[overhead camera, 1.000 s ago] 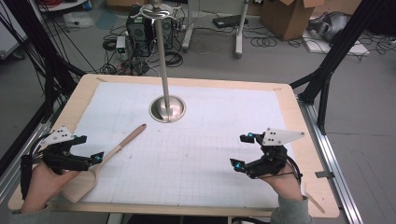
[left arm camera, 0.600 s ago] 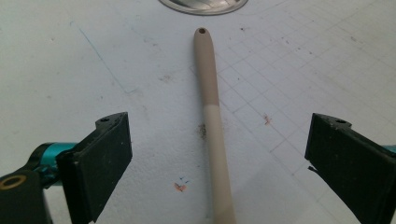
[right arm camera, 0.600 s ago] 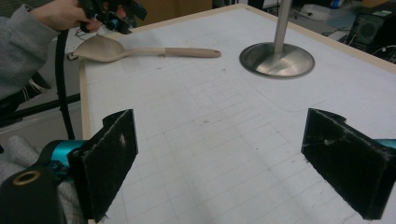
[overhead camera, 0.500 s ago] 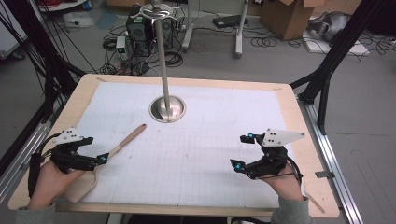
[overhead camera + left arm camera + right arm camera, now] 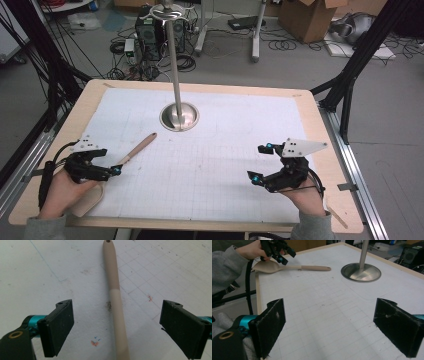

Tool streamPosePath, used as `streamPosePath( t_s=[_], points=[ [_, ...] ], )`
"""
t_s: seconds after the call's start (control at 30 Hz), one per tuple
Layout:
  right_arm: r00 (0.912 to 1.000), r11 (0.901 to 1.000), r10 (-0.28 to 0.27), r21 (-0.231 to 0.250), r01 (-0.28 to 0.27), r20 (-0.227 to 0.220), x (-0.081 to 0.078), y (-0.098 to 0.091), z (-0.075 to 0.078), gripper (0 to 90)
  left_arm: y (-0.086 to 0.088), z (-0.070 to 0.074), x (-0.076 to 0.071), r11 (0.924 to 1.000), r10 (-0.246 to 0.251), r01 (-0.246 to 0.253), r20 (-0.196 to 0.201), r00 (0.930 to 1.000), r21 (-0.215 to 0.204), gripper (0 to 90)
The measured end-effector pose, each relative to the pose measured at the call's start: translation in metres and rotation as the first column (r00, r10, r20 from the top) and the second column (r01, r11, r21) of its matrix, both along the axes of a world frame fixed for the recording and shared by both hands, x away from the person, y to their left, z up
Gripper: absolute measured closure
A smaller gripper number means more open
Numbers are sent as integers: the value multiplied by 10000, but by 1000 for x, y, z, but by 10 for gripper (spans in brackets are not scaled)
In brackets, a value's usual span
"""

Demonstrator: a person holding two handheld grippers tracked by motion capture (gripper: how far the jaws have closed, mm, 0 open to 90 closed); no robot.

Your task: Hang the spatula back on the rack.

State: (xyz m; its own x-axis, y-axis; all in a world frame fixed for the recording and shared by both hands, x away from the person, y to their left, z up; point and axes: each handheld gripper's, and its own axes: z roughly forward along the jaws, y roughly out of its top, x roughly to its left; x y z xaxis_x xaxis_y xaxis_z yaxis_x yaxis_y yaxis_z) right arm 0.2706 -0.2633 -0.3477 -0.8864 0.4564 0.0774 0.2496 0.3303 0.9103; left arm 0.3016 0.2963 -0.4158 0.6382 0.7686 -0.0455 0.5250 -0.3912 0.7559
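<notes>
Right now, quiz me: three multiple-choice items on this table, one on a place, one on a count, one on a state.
1. Where does the wooden spoon lie?
A. On the table's left part, by the left gripper
B. Against the metal stand
C. Under the right gripper

2. How many grippers are on show in the high view?
A. One
B. Two
C. Three

3. How do the left gripper's jaws stand?
A. Shut on the spoon handle
B. Shut on nothing
C. Open, one on each side of the handle, touching neither side

Key: 1 A, the high view shows the spoon beside the person's left hand, apart from the stand. 2 B, one in each hand. 3 C, the left gripper view shows white paper between each jaw and the handle.
</notes>
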Motion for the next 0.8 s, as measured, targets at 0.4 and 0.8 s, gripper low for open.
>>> streamPosePath(
  t_s=[0.4,0.8],
  points=[
    [10000,10000,-42,49,42,58,-3,-4,1,96,-8,-12,8,9967,167,-120,-576,9982,799,310],
    [10000,10000,-57,3,57,7,-4,-3,1,96,-10,-15,7,9907,296,-180,-842,9960,1352,513]
  ],
)
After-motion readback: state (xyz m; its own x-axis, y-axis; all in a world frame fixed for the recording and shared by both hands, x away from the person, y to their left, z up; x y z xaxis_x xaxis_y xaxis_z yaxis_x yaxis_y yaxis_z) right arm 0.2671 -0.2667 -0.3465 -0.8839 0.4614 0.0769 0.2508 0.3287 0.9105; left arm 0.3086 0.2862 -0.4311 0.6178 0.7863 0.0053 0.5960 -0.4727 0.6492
